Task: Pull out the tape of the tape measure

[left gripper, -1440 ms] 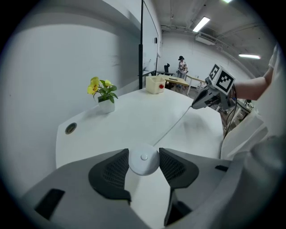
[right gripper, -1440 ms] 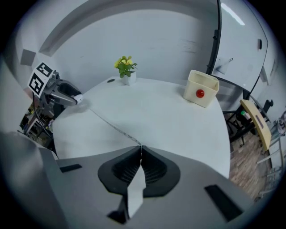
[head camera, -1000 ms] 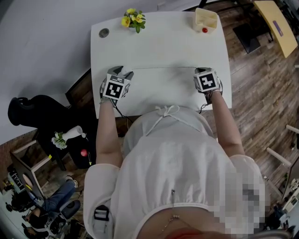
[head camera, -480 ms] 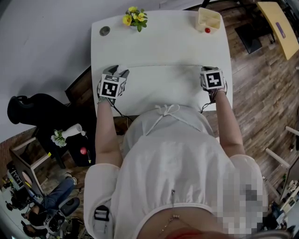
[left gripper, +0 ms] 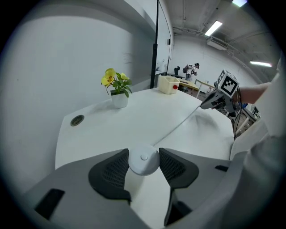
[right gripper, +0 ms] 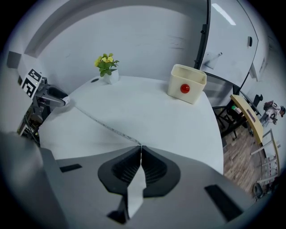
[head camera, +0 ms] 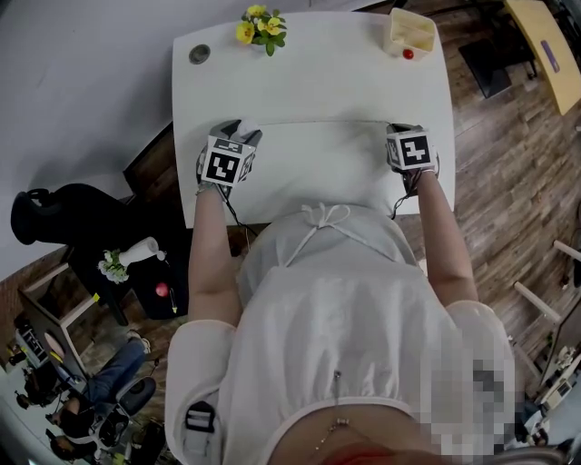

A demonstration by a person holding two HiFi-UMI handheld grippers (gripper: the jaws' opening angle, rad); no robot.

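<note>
A round white tape measure case [left gripper: 143, 160] sits between the pads of my left gripper [left gripper: 143, 157], which is shut on it just above the white table [head camera: 318, 82]. A thin white tape [left gripper: 178, 124] runs from the case across the table to my right gripper [left gripper: 210, 103]. In the right gripper view the jaws of the right gripper [right gripper: 141, 150] are shut on the tape's end, and the tape [right gripper: 100, 121] stretches left to the left gripper [right gripper: 56, 95]. In the head view the left gripper [head camera: 241, 132] and the right gripper [head camera: 399, 132] are far apart, near the table's front.
A small pot of yellow flowers [head camera: 260, 25] and a cable grommet [head camera: 199, 54] are at the back left. A cream box with a red ball [head camera: 407, 32] stands at the back right. A black chair [head camera: 54, 213] sits left of the table, and wooden floor lies to the right.
The right gripper has drifted a little to the right, so the two grippers stand slightly farther apart. Both grips are unchanged.
</note>
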